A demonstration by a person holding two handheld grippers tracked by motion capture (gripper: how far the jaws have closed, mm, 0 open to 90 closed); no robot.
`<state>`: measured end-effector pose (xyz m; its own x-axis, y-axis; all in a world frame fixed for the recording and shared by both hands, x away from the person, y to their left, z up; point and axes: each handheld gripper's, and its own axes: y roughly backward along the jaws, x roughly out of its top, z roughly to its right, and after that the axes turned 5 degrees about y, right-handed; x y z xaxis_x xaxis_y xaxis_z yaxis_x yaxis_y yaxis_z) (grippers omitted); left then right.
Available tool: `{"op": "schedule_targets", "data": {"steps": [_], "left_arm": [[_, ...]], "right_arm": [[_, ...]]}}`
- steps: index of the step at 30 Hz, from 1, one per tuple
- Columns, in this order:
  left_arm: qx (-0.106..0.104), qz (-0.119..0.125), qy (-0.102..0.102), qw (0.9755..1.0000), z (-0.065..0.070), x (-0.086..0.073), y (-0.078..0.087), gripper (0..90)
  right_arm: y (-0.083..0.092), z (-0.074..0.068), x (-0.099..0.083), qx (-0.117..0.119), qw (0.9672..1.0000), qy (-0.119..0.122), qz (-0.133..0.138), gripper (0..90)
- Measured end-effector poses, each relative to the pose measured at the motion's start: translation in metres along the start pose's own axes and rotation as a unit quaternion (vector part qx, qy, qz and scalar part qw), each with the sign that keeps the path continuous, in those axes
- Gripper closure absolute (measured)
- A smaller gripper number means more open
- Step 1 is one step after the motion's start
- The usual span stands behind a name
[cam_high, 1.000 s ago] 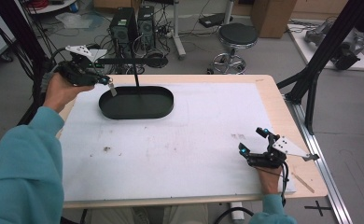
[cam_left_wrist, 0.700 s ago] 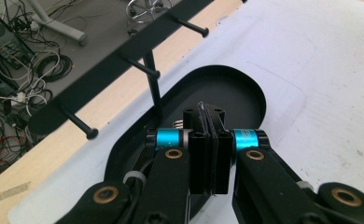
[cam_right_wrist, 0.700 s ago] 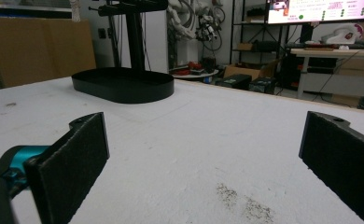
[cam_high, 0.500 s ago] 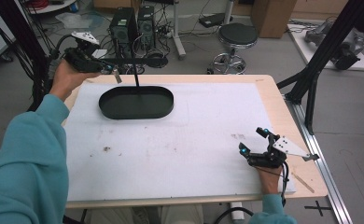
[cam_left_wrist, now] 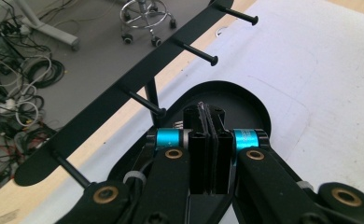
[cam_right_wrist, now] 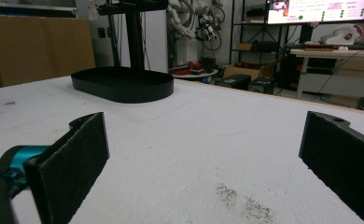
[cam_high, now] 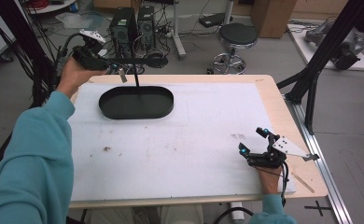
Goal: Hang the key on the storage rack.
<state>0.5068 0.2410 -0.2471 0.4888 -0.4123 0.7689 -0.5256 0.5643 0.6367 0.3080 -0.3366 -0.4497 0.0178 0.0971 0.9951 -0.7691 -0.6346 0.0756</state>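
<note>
A black stand has an oval tray base [cam_high: 157, 108], an upright post [cam_high: 136, 80] and a crossbar [cam_high: 140, 60] with several pegs. My left gripper [cam_high: 121, 74] hovers above the tray's far left end, just below the crossbar's left part. Its jaws are shut, and I make out nothing held between them. In the left gripper view the shut pads [cam_left_wrist: 207, 112] point down at the tray [cam_left_wrist: 250, 109], with the pegged crossbar [cam_left_wrist: 124, 100] slanting past on the left. My right gripper [cam_high: 253, 140] rests on the mat at the front right, open and empty [cam_right_wrist: 203, 158]. The tray [cam_right_wrist: 124, 85] lies far ahead of it.
A white mat [cam_high: 189, 140] covers the wooden table [cam_high: 287, 112]. Small dark smudges mark it at the front left [cam_high: 107, 149] and near the right gripper [cam_high: 238, 136]. A stool [cam_high: 236, 35], computer cases [cam_high: 129, 23] and cables stand beyond the far edge.
My left hand has lifted and drawn its gripper away from the tray's left rim toward the far edge, up beside the crossbar. The right gripper has stayed put.
</note>
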Motion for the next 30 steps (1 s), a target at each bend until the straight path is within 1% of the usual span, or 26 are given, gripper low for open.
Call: {"op": "schedule_targets", "data": {"steps": [4,6,7,12,13,14,18,27,30], "left_arm": [[-0.004,-0.006,0.001,1.0000,0.000,0.000,-0.006,88.4],[-0.006,-0.007,0.005,0.9999,-0.001,-0.001,-0.009,88.4],[-0.004,-0.009,0.001,0.9999,-0.001,-0.001,-0.010,88.4],[0.000,-0.009,0.004,1.0000,-0.002,-0.001,-0.014,88.4],[0.003,-0.010,0.005,0.9999,-0.002,-0.001,-0.015,88.4],[0.007,-0.010,0.010,0.9999,-0.002,-0.001,-0.017,88.4],[0.014,-0.014,0.013,0.9997,-0.003,-0.001,-0.019,88.4],[0.023,-0.014,0.025,0.9993,-0.004,-0.001,-0.022,88.3],[0.027,-0.016,0.024,0.9992,-0.005,-0.001,-0.023,88.3]], "right_arm": [[0.000,0.000,0.000,0.002,1.0000,-0.002,0.003,0.6],[0.000,0.000,0.000,0.002,1.0000,-0.003,0.003,0.6],[0.000,0.000,0.000,0.001,1.0000,-0.004,0.003,0.6],[0.000,0.000,0.000,0.002,1.0000,-0.003,0.000,0.6],[0.000,0.000,0.000,0.001,1.0000,-0.004,0.000,0.6],[0.000,0.000,0.000,0.002,1.0000,-0.003,0.000,0.6],[0.000,0.000,0.000,0.002,1.0000,-0.003,0.003,0.6],[0.000,0.000,0.000,0.001,1.0000,-0.004,0.000,0.6],[0.000,0.000,0.000,0.002,1.0000,-0.004,0.000,0.6]]}}
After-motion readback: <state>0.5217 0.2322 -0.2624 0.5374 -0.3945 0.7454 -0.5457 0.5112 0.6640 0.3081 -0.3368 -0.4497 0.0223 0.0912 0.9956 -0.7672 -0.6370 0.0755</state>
